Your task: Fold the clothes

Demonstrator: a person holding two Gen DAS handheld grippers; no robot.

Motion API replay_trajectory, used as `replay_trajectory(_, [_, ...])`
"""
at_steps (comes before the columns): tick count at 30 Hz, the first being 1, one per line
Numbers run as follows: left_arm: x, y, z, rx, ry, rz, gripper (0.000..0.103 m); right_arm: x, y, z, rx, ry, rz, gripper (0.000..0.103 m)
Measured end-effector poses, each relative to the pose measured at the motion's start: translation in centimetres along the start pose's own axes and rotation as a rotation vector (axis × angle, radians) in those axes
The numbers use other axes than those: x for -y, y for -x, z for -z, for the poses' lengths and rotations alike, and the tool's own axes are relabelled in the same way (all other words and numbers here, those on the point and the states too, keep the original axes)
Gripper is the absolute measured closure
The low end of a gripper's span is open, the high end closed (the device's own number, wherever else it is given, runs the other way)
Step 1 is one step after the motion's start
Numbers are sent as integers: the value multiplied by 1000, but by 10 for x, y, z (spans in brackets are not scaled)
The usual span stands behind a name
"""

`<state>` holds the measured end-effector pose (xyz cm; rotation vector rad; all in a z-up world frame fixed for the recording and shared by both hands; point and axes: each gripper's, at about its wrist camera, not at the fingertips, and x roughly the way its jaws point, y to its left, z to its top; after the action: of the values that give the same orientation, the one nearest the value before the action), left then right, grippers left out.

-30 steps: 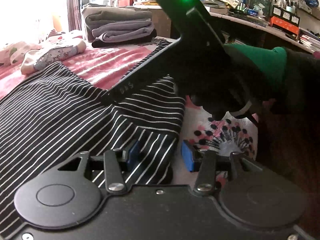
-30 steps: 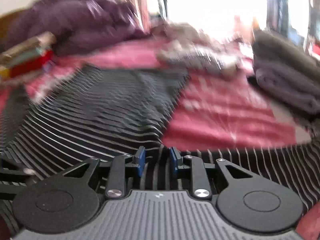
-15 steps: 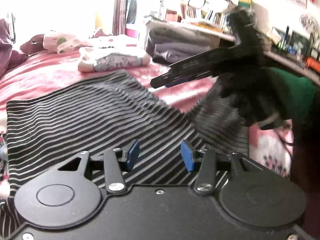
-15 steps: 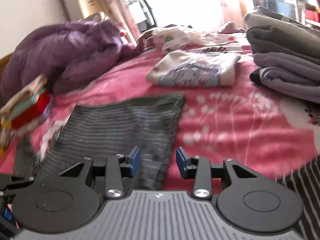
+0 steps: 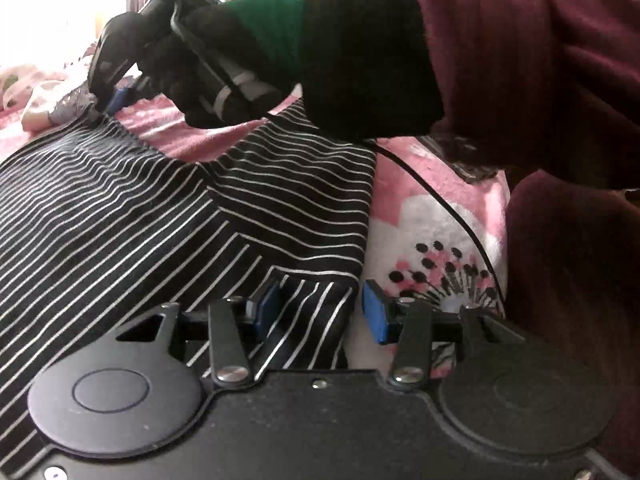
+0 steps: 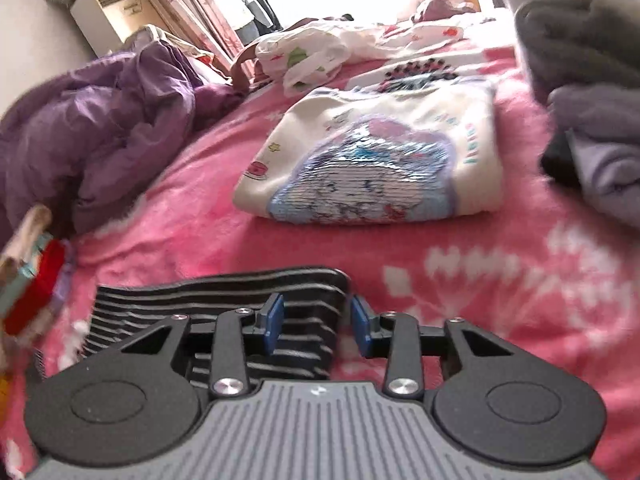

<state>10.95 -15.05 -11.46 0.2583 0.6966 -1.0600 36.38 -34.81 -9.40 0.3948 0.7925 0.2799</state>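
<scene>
On the pink blanket (image 6: pixel 440 248) lies the striped top (image 5: pixel 120 208). The left gripper (image 5: pixel 316 312), jaws apart, straddles its near hem; the right gripper (image 6: pixel 314 322), jaws also apart, straddles its far corner. Closing shallow could pinch one layer only, or snag blanket pile, skewing any fold toward the white folded shirt (image 6: pixel 372 168).

Left tongs (image 5: pixel 316 312) gape over the striped garment's (image 5: pixel 160 216) edge on pink blanket (image 5: pixel 432 220).

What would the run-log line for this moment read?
task: fold clothes | left gripper: open at striped garment hem | right gripper: open at far corner | grasp: none
</scene>
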Motion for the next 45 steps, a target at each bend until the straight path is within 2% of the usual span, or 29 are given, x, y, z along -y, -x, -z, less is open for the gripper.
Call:
replay_trajectory(4, [-1,-2,0,-14,4,1,59,7,-10,-13,21,-6,7,95])
replay_trajectory(8, [-1,-3,0,-27,6,1,59,17,-18,-13,-3,-45,22,96])
replay_trajectory(10, [0,-4,1,-29,6,1,59,17,-13,-13,15,-64,38,92])
replay_trajectory(11, [1,-4,1,-29,6,0,59,18,-10,-13,24,-73,46,87])
replay_trajectory(12, [1,-4,1,-29,6,-1,59,16,-7,-12,33,-68,66,76])
replay_trajectory(13, [1,-4,1,-28,2,-3,58,11,-1,-12,45,-41,98,73])
replay_trajectory(17, [6,2,1,-22,-25,-12,58,2,27,-6,90,-26,117,72])
replay_trajectory(21, [19,25,-2,14,-102,-44,58,-10,59,24,101,-35,100,72])
replay_trajectory(23, [18,41,-3,39,-101,-61,58,-16,76,39,107,-39,92,72])
replay_trajectory(26, [1,63,0,66,-71,-130,58,-24,100,62,116,-45,79,72])
replay_trajectory(29, [-23,82,10,81,9,-225,58,-33,124,85,125,-51,66,72])
replay_trajectory(35, [-55,111,44,66,108,-369,58,-59,153,152,129,-33,20,72])
replay_trajectory(41, [-59,138,64,92,178,-520,58,-77,173,201,123,23,-4,72])
replay_trajectory(45, [-38,151,66,146,219,-535,59,-87,181,224,122,37,-53,72])
